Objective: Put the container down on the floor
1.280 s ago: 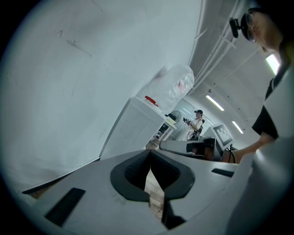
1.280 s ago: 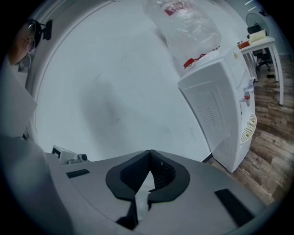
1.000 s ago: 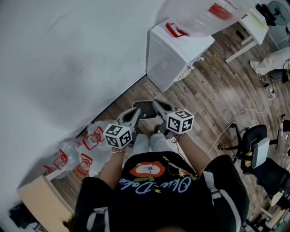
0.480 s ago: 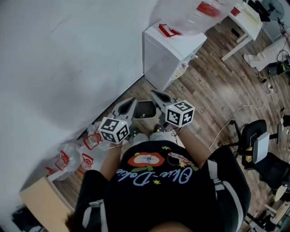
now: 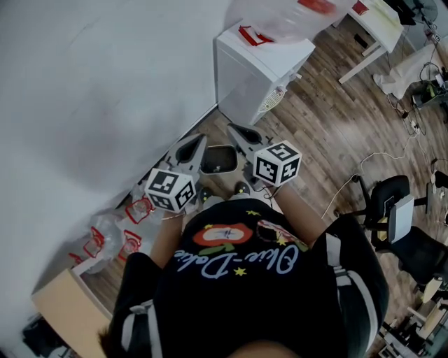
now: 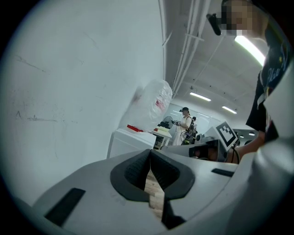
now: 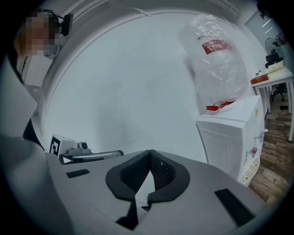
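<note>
The container [image 5: 219, 159] is a dark, shallow tray that rests on the wooden floor near the white wall, just ahead of the person's feet. My left gripper [image 5: 198, 140] hangs above its left side and my right gripper [image 5: 232, 129] above its right side, both lifted off it. Both are shut, the pads meeting with nothing between them in the left gripper view [image 6: 149, 155] and in the right gripper view [image 7: 150, 155]. Each gripper view looks out level over the room, and the container is hidden in both.
A white cabinet [image 5: 259, 63] stands against the wall beyond the container, with a clear plastic bag [image 5: 294, 14] on top. More clear bags [image 5: 115, 234] lie by the wall at the left. An office chair [image 5: 392, 220] and cables [image 5: 378, 171] are at the right.
Both grippers have risen, still shut and empty. The container has stayed on the floor.
</note>
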`<move>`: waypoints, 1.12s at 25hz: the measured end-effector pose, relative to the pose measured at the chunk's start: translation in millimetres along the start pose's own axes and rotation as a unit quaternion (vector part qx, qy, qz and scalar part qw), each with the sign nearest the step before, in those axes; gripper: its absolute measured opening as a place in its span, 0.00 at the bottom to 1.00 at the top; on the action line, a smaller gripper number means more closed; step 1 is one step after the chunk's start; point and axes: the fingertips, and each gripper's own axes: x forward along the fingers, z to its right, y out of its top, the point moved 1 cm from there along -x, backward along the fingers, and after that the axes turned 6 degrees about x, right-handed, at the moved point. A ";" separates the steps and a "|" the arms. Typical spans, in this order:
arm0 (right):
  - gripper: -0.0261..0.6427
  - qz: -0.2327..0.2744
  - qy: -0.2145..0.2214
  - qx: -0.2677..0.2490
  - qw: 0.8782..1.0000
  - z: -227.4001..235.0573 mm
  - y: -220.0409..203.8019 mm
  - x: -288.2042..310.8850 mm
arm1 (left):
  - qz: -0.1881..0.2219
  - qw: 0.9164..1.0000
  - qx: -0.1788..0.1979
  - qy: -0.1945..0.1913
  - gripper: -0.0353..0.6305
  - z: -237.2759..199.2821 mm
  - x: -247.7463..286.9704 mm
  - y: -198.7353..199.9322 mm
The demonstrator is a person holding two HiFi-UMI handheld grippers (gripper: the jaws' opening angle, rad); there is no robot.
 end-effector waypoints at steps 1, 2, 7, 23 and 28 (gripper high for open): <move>0.04 0.000 -0.001 0.000 1.000 0.2 0.9 -0.2 | -0.001 1.000 0.003 0.001 0.06 0.3 0.6 0.9; 0.04 0.001 0.000 -0.001 1.000 0.4 1.7 -0.1 | -0.002 1.000 0.007 0.001 0.06 0.3 1.4 1.6; 0.04 0.004 0.008 -0.008 1.000 -2.4 2.4 0.6 | -0.007 1.000 0.016 0.005 0.06 0.4 2.3 0.4; 0.04 0.009 0.027 -0.005 1.000 -11.3 8.1 1.7 | 0.004 1.000 0.018 0.004 0.06 -0.5 1.9 10.7; 0.04 0.010 0.027 -0.009 1.000 -14.6 7.7 0.5 | 0.008 1.000 0.019 0.004 0.06 0.4 -1.0 12.1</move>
